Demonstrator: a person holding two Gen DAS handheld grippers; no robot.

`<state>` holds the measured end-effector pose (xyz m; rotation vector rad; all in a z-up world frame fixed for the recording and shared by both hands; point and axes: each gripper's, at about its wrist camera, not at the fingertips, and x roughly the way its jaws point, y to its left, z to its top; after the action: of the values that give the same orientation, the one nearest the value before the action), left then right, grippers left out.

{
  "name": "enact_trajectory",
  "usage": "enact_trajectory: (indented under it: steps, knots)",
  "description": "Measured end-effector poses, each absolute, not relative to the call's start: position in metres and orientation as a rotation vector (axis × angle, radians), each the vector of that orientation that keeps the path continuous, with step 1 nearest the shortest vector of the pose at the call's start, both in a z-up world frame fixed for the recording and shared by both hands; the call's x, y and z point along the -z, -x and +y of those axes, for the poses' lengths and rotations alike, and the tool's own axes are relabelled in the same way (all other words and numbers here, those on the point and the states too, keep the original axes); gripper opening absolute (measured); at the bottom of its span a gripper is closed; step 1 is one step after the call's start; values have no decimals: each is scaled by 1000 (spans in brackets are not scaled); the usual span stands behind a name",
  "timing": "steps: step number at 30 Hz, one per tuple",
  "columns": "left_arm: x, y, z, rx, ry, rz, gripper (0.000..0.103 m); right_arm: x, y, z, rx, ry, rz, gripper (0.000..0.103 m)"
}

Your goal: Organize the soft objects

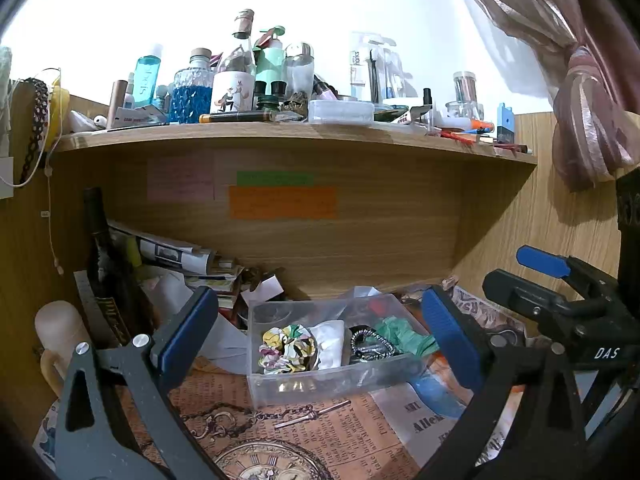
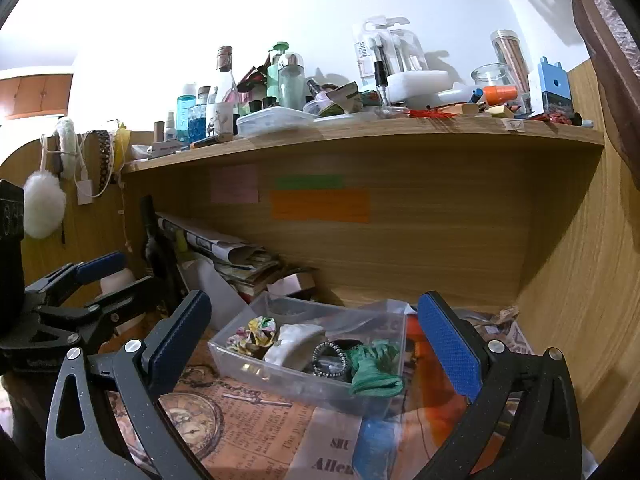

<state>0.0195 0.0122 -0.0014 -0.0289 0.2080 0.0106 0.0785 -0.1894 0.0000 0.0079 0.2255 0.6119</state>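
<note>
My fingers point(image 1: 452, 340) are standing spread wide on both the left gripper point(image 1: 316, 340) and the right gripper point(image 2: 316, 348), gripping nothing. The clear bin point(image 1: 320, 384) is sitting between the fingertips, scrunchies point(image 1: 286, 348) inside. I'm judging a slow, level descent best; both grippers are hovering, angled slightly downward.

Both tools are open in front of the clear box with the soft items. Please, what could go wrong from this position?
1. The green cloth hangs over the rim of the clear box; a careless grab may pull it out onto the paper.
2. The box looks light, so the open right tool or left tool might push it into the papers stacked behind it.
3. The bead bracelet touches the cloth and may be caught with it.
</note>
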Motion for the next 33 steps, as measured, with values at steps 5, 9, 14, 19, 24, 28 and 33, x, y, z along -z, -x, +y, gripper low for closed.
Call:
enact_trajectory:
  steps: [5, 9, 14, 19, 24, 28, 33]
  knots:
    - [2, -21, 14, -13, 35, 212, 103, 0, -77, -190, -611, -8, 221, 103]
    - [2, -21, 14, -13, 34, 212, 103, 0, -77, -190, -611, -9, 222, 103]
    - [2, -21, 13, -12, 34, 212, 103, -1, -76, -191, -612, -9, 220, 103]
    - [2, -22, 13, -12, 35, 214, 103, -2, -74, -191, -607, -8, 215, 103]
    - [3, -22, 14, -7, 34, 216, 103, -2, -75, -191, -607, -10, 216, 103]
    - [4, -23, 15, -2, 31, 215, 103, -2, -74, -191, -608, -11, 216, 103]
    - [3, -23, 14, -1, 30, 216, 103, -2, -74, -191, -608, -10, 217, 103]
